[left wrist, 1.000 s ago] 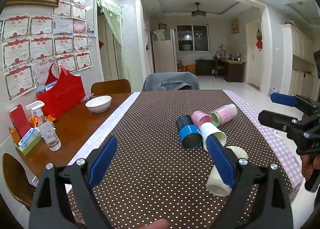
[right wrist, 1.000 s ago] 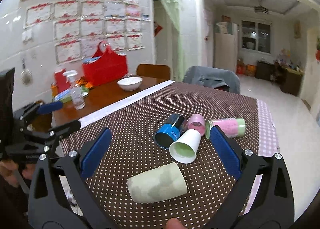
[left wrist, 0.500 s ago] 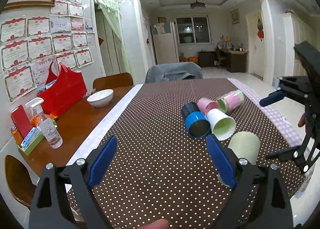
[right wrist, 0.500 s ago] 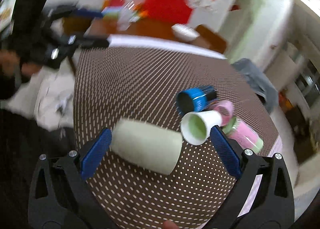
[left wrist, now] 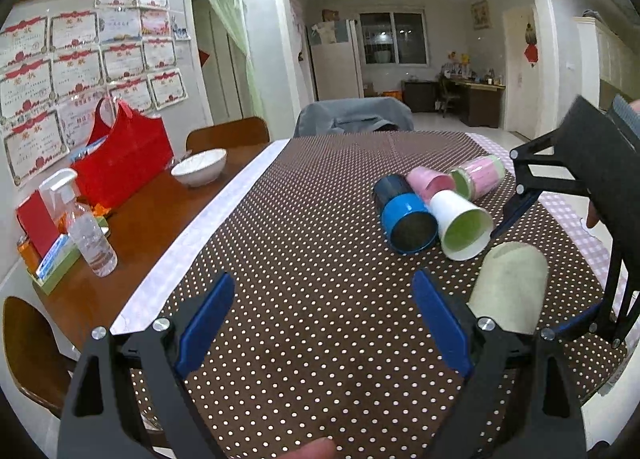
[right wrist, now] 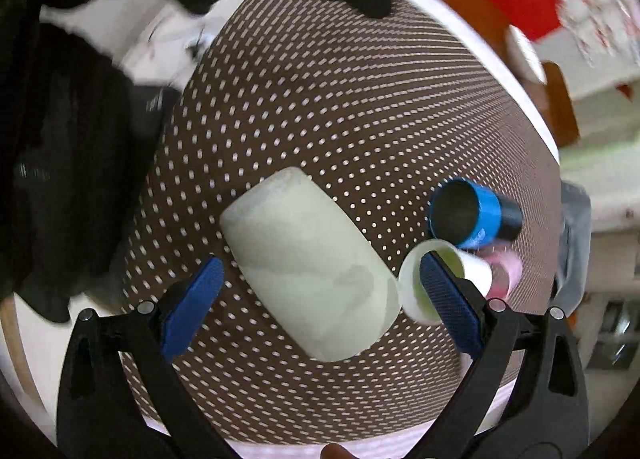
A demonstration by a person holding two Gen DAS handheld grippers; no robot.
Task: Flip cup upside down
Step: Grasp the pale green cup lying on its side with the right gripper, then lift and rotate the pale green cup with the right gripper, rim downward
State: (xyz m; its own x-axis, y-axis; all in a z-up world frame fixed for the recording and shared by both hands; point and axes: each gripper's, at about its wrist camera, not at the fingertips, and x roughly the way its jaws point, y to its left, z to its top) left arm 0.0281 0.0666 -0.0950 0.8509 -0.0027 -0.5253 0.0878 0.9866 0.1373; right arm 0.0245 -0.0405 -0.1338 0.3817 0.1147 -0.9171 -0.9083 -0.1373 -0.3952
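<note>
A pale green marbled cup [right wrist: 308, 263] lies on its side on the brown dotted tablecloth [right wrist: 328, 107], near the table's front right edge. It also shows in the left wrist view [left wrist: 510, 285]. My right gripper [right wrist: 320, 307] is open, tipped down over the cup, with its fingers on either side of the cup and not touching it. In the left wrist view the right gripper [left wrist: 548, 271] straddles the cup from the right. My left gripper [left wrist: 320, 327] is open and empty above bare cloth, left of the cup.
A blue cup [left wrist: 404, 215], a white cup with green inside [left wrist: 460, 223], a pink cup [left wrist: 426, 181] and a pink-green cup [left wrist: 478, 175] lie on their sides behind the pale cup. A white bowl [left wrist: 199, 167], red bag [left wrist: 120, 155] and spray bottle [left wrist: 86, 227] stand on the left.
My right gripper swung from level to pointing steeply down and came in over the pale green cup. The left gripper shifted slightly; the cups have not moved.
</note>
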